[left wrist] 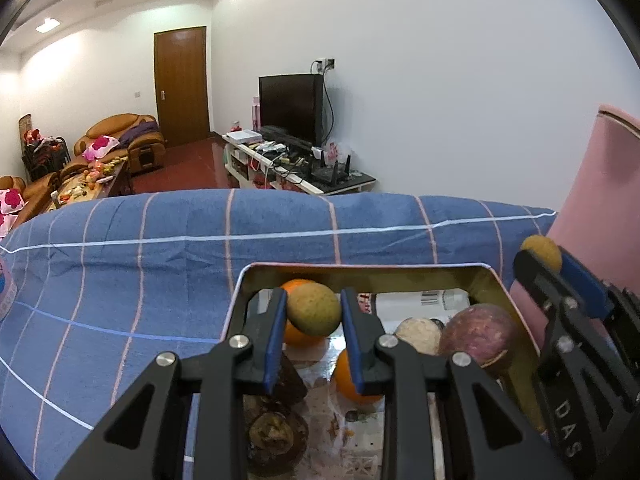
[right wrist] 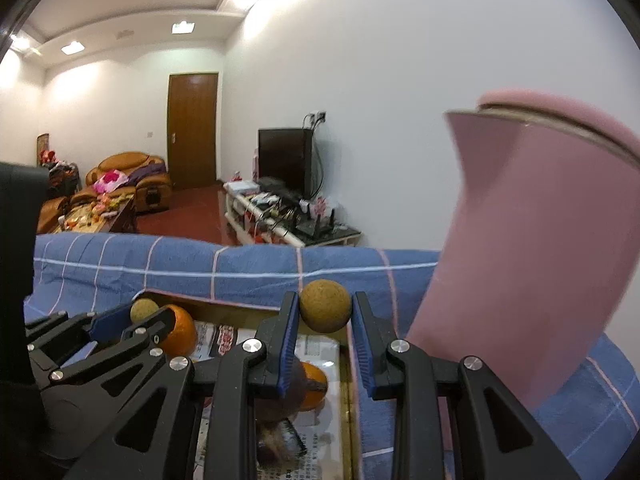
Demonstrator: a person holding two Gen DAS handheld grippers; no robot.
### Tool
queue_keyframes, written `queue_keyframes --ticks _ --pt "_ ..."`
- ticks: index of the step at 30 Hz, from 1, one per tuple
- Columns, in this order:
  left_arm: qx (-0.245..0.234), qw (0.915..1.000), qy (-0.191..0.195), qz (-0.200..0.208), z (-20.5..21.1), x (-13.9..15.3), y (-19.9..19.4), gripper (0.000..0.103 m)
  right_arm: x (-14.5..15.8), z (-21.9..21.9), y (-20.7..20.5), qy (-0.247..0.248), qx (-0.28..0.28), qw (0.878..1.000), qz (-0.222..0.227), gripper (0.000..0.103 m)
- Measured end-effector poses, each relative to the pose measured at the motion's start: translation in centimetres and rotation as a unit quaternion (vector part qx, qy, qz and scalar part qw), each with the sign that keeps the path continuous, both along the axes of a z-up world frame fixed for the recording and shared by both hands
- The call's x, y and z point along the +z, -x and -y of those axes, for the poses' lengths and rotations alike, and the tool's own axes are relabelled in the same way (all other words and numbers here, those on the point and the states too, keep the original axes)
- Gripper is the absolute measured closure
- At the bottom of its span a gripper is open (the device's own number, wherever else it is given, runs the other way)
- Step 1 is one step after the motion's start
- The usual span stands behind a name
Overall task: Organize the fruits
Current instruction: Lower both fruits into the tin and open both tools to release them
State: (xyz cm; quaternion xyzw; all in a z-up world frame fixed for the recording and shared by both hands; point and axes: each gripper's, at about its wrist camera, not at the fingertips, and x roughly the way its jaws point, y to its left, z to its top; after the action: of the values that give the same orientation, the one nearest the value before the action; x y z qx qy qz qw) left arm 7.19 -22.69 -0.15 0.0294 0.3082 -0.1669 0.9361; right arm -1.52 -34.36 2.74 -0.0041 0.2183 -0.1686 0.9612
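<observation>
My left gripper [left wrist: 314,310] is shut on a small round tan-green fruit [left wrist: 314,309] and holds it above a gold metal tin [left wrist: 486,276]. The tin holds oranges [left wrist: 354,380], a pale round fruit [left wrist: 418,334], a purple round fruit [left wrist: 478,334] and dark brown fruits [left wrist: 272,432]. My right gripper [right wrist: 325,312] is shut on another small tan fruit [right wrist: 325,306] above the tin's right rim [right wrist: 349,360]. The right gripper also shows in the left wrist view [left wrist: 542,256], and the left gripper shows in the right wrist view [right wrist: 148,314].
The tin sits on a blue checked cloth [left wrist: 120,280]. A tall pink container [right wrist: 532,248] stands right of the tin, close to my right gripper. Behind are a TV stand [left wrist: 296,168], sofas [left wrist: 120,144] and a door [left wrist: 182,84].
</observation>
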Motion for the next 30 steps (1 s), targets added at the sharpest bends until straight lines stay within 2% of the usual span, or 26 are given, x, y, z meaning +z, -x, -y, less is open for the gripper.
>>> queue_keyframes --ticks 6,15,22,30 --pt "0.005 0.9999 -0.012 -0.010 0.0 -0.5 -0.3 0.074 -1.0 0.1 -1.2 -0.024 0.028 0.999 -0.033 0.074" --pt "0.013 0.9992 -0.037 -0.010 0.3 -0.9 -0.2 0.074 -1.1 -0.2 -1.6 -0.032 0.048 0.998 -0.036 0.074" --pt "0.011 0.9992 -0.032 -0.021 -0.4 -1.0 -0.3 0.074 -1.5 0.4 -2.5 -0.107 0.107 0.988 -0.042 0.074" --pt "0.004 0.9991 -0.041 -0.009 -0.3 -0.8 0.4 0.075 -1.7 0.0 -2.9 -0.125 0.140 0.981 -0.043 0.074"
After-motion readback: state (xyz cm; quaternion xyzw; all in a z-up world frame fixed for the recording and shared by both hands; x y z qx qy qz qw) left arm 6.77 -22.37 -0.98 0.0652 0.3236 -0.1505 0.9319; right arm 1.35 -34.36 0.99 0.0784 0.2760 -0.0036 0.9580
